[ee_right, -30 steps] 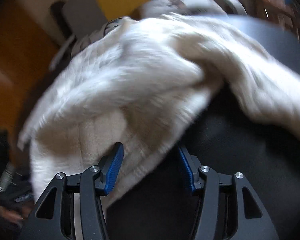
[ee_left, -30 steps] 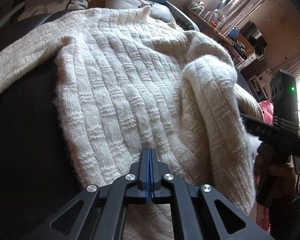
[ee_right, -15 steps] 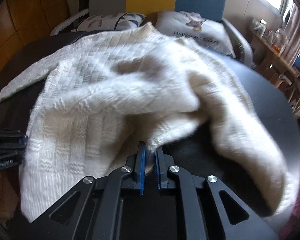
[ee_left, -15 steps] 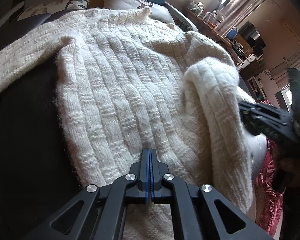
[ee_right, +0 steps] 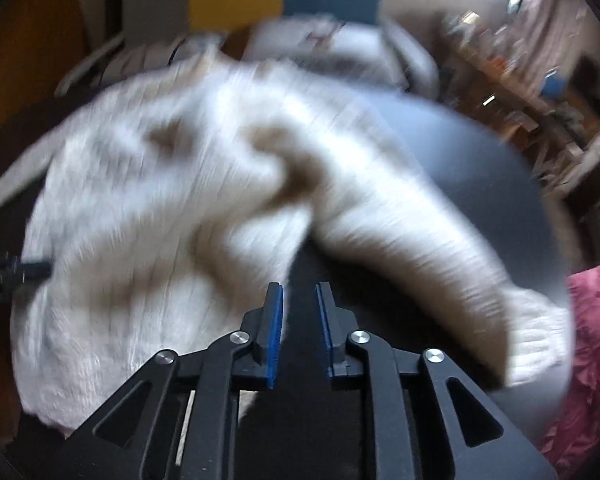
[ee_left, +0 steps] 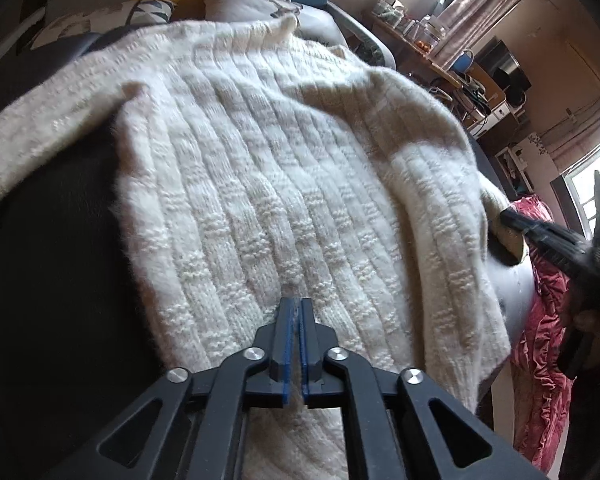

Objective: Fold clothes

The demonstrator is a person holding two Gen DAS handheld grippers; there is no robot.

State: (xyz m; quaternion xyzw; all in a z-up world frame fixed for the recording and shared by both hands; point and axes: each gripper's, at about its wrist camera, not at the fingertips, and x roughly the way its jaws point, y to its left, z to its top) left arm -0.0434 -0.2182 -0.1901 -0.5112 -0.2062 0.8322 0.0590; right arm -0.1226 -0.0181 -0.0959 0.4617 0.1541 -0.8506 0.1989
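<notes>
Dark round table [ee_left: 52, 280]: bears the whole load. Cream knitted sweater [ee_left: 260, 200]: spread flat on it, one sleeve [ee_left: 452, 240] folded over the body.

Your left gripper [ee_left: 296, 312]: jaws have just been opening, a narrow slit now, hem under the tips, seemingly no longer pinched.

Your right gripper [ee_right: 299, 296]: jaws have just parted, nothing between them; blurred view, sleeve cuff [ee_right: 536, 340] lying at the table's right edge.
</notes>
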